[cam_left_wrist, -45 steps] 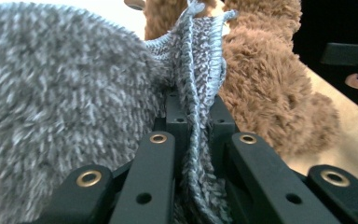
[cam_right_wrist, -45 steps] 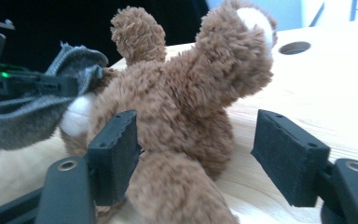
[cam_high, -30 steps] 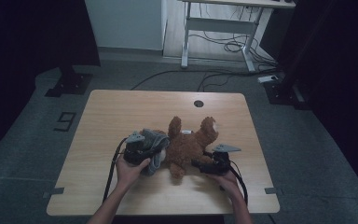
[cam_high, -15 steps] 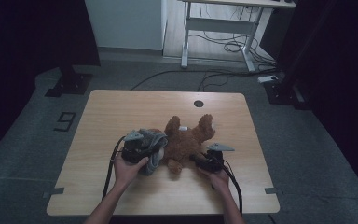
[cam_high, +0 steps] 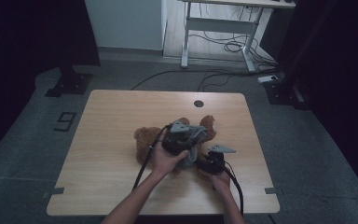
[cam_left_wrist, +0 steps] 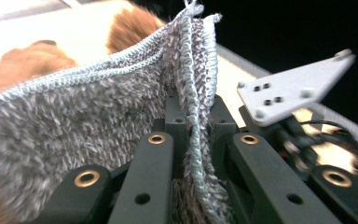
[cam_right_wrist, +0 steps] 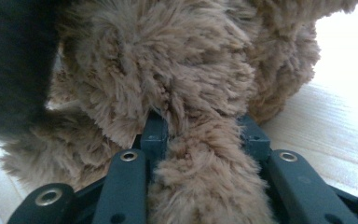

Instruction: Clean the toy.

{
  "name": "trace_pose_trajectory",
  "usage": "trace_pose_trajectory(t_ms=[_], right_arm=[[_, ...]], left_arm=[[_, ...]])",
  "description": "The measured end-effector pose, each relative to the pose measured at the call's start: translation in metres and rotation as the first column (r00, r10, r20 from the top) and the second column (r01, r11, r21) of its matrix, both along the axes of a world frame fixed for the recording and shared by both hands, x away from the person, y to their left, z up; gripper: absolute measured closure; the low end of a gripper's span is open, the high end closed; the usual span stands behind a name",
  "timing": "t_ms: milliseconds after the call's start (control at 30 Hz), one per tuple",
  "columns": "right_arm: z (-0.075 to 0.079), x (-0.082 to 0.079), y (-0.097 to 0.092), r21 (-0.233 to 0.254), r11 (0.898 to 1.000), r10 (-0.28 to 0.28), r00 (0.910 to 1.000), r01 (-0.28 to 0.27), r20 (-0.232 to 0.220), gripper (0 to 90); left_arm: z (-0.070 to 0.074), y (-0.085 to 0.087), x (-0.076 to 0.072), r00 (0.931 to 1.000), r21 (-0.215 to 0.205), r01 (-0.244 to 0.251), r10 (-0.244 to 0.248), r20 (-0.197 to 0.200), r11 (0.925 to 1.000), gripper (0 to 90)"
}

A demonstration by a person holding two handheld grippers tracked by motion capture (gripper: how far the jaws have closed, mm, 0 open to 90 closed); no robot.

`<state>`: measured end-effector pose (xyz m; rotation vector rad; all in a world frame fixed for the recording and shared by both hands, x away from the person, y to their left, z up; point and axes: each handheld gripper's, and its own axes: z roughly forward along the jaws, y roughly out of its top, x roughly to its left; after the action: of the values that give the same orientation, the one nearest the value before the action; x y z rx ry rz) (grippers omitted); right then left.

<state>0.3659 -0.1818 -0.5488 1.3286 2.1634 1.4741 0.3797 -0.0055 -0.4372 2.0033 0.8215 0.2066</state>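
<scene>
Grey knit cloth (cam_left_wrist: 98, 121) pinched in left gripper (cam_left_wrist: 193, 135), frame centre; right gripper (cam_right_wrist: 200, 140) just closed on brown plush toy (cam_right_wrist: 177, 74). Mid-dressing; next, pull cloth over toy.

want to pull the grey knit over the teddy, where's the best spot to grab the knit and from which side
Grip the knit at its stitched hem, where the left gripper is shut on it: that doubled edge stands up thin between the jaws, while the rest is loose. Come from the person's side, jaws along the hem, since the teddy lies under and beyond it. The right gripper pinches a teddy limb, likely steadying it.
</scene>
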Motion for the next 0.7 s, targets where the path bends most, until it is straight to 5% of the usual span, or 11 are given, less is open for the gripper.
trace_pose_trajectory(t_ms=[67, 100, 200, 367, 533, 600, 700], right_arm=[[0.000, -0.001, 0.000, 0.003, 1.000, -0.002, 1.0000, 0.002, -0.004, 63.4], [0.000, -0.002, 0.000, 0.002, 1.000, 0.000, 1.0000, 0.000, -0.003, 63.4], [-0.001, 0.000, -0.001, 0.003, 1.000, 0.003, 0.9999, -0.003, -0.017, 63.4], [-0.001, -0.001, -0.002, 0.018, 1.000, 0.007, 0.9996, -0.007, -0.027, 63.5], [-0.001, -0.001, -0.004, 0.040, 0.999, 0.003, 0.9991, -0.001, -0.043, 63.7], [-0.002, -0.001, -0.005, 0.048, 0.999, 0.006, 0.9987, -0.003, -0.051, 63.7], [-0.002, 0.000, -0.006, 0.053, 0.999, 0.008, 0.9986, -0.005, -0.053, 63.7]], left_arm=[[-0.009, -0.006, 0.004, 0.9999, 0.021, -0.012, 0.012, -0.003, 0.9997, 82.2], [-0.027, -0.009, 0.012, 0.9984, 0.014, -0.027, 0.027, -0.049, 0.9995, 82.2], [-0.040, -0.002, 0.015, 0.9971, -0.022, -0.035, 0.033, -0.069, 0.9991, 82.5], [-0.032, 0.006, 0.008, 0.9990, 0.029, -0.038, 0.038, -0.024, 0.9989, 82.6], [-0.026, 0.024, 0.003, 0.9979, 0.024, -0.065, 0.065, -0.009, 0.9976, 82.6], [-0.020, 0.039, -0.004, 0.9941, 0.068, -0.101, 0.098, 0.045, 0.9925, 82.5], [-0.016, 0.063, -0.004, 0.9866, 0.088, -0.155, 0.150, 0.064, 0.9839, 82.5]])
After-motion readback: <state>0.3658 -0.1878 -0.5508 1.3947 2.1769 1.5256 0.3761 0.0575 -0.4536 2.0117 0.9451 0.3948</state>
